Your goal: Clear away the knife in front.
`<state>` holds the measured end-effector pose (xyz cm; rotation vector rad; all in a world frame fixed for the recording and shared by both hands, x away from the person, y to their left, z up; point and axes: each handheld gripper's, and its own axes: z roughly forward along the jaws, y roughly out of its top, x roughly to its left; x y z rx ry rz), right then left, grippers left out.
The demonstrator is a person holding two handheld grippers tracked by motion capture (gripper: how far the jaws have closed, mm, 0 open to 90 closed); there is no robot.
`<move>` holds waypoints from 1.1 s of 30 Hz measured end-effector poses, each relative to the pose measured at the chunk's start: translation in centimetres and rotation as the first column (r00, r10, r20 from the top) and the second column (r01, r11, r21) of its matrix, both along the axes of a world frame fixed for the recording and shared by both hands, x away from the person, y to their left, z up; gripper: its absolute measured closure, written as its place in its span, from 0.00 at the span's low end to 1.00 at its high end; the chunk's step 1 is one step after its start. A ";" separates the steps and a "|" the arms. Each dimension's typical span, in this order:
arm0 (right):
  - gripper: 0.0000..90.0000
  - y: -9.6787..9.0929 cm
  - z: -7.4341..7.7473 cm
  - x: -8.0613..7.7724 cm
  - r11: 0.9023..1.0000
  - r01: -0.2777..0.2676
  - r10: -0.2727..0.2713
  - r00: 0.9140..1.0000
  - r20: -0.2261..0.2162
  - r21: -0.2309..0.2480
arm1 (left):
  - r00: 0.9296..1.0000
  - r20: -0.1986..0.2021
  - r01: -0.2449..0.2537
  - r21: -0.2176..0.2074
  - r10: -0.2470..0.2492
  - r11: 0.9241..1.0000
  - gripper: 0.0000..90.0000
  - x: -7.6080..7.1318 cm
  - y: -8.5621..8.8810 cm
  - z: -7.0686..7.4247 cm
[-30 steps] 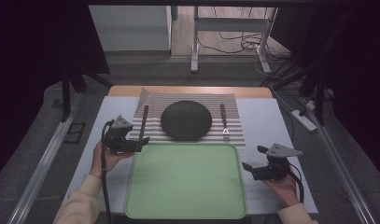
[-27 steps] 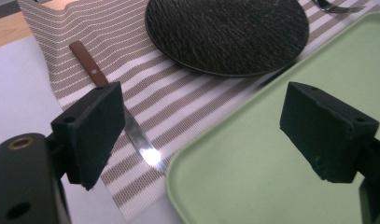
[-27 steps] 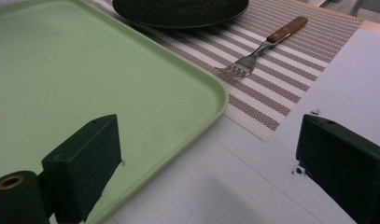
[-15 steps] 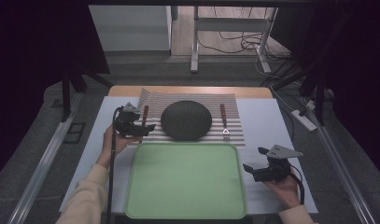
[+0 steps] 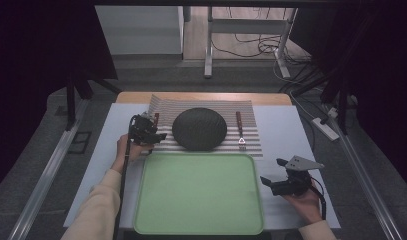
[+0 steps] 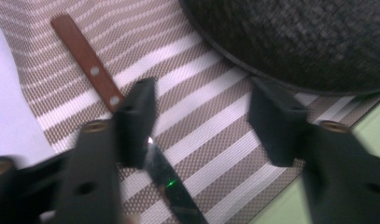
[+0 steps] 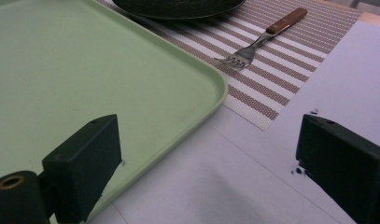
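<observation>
A knife with a brown wooden handle (image 6: pixel 87 65) lies on the striped placemat (image 6: pixel 215 116), left of the dark round plate (image 5: pixel 199 128). My left gripper (image 5: pixel 153 134) hovers low over it. In the left gripper view its jaws (image 6: pixel 204 116) have just been closing and stand half apart. The blade (image 6: pixel 171 186) runs between them close to the left jaw, and the pads do not press on it. My right gripper (image 5: pixel 272 171) rests wide open off the green tray's (image 5: pixel 198 192) right edge, with nothing between its jaws (image 7: pixel 211 154).
A fork (image 5: pixel 239 129) with a wooden handle lies on the placemat right of the plate, also seen as the fork (image 7: pixel 257 44) in the right gripper view. The tray corner (image 7: pixel 197 84) sits just left of the right jaws. White table surface (image 5: pixel 291 135) surrounds the mat.
My left hand has moved away from the tray's left edge, forward and right onto the placemat, and sunk over the knife; its jaws have narrowed. The right hand has stayed put.
</observation>
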<state>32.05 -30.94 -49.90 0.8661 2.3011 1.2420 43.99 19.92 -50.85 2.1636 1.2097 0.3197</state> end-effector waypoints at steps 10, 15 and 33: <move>0.08 0.0 0.0 -0.2 1.000 0.001 -0.001 1.000 0.002 -0.009 | 0.993 -0.091 0.073 0.010 -0.072 0.997 0.99 -0.5 0.0 -1.7; 0.08 0.0 0.0 -0.2 1.000 -0.001 0.001 1.000 0.002 -0.016 | 0.993 -0.095 0.070 0.029 -0.067 0.997 0.99 -1.1 0.7 -2.0; 0.08 0.1 -0.1 -0.2 1.000 0.002 -0.002 1.000 0.002 -0.028 | 0.996 -0.093 0.012 0.038 -0.008 0.999 0.99 -1.9 4.6 -2.1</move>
